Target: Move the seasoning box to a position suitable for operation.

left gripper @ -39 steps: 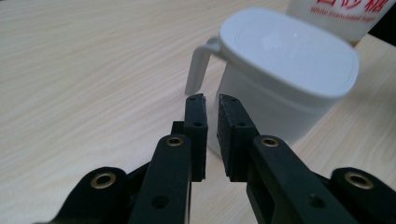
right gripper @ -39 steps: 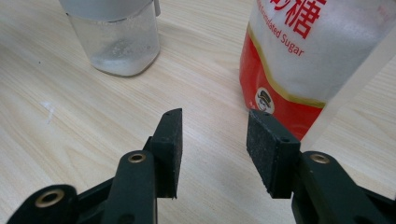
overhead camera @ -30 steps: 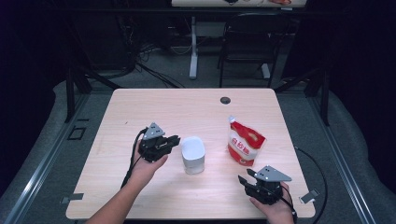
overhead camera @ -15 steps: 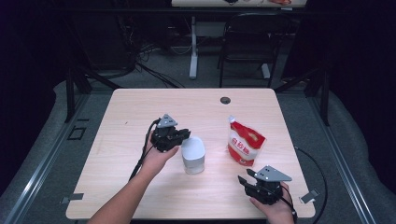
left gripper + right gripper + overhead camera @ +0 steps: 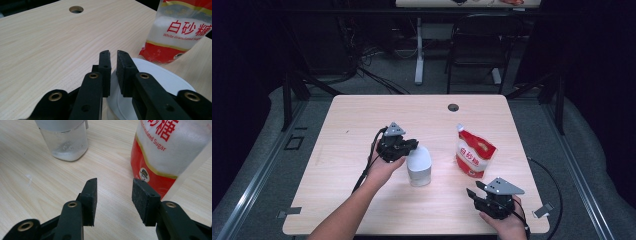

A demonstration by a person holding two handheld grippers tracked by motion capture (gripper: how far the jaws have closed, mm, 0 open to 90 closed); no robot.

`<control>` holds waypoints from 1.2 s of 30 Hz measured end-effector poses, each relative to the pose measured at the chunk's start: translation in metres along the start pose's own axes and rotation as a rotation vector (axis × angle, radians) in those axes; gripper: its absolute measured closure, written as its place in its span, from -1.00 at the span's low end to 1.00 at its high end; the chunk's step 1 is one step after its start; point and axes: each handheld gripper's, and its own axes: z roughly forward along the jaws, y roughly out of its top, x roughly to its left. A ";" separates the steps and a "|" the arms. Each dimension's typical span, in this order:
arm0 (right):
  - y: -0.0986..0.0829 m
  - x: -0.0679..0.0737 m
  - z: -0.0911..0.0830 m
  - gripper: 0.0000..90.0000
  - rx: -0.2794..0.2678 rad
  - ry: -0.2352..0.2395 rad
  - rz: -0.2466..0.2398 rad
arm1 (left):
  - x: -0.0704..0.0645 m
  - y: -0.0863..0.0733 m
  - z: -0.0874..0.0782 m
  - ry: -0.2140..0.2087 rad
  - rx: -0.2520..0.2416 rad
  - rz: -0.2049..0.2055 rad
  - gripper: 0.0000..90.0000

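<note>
Resting near the table's (image 5: 342,150) near right corner, the right tongs (image 5: 475,192) are held in a hand with their jaws spread apart and nothing between them. In the right gripper view they (image 5: 113,195) point toward the sugar pouch (image 5: 170,152) and the jar's clear lower body (image 5: 66,142), which holds a little white powder at the bottom. Farther in, near the table's middle, stands a white-lidded jar (image 5: 419,165). The left tongs (image 5: 412,145) sit just above the jar's far left side; in the left gripper view the jaws (image 5: 113,68) are nearly pressed together, a narrow gap showing, gripping nothing, over the white lid (image 5: 160,82). A red-and-white pouch of granulated sugar (image 5: 473,154) stands right of the jar, apart from it. A round cable hole (image 5: 453,107) lies near the far edge.
</note>
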 end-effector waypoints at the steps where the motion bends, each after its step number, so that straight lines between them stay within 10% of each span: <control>1: 0.000 0.000 0.000 0.25 -0.002 0.000 -0.002 | 0.000 0.000 0.000 0.000 -0.001 0.004 0.85; 36: 0.004 0.008 -0.002 0.26 -0.018 0.021 -0.010 | -0.011 -0.012 -0.015 -0.019 0.008 0.027 0.89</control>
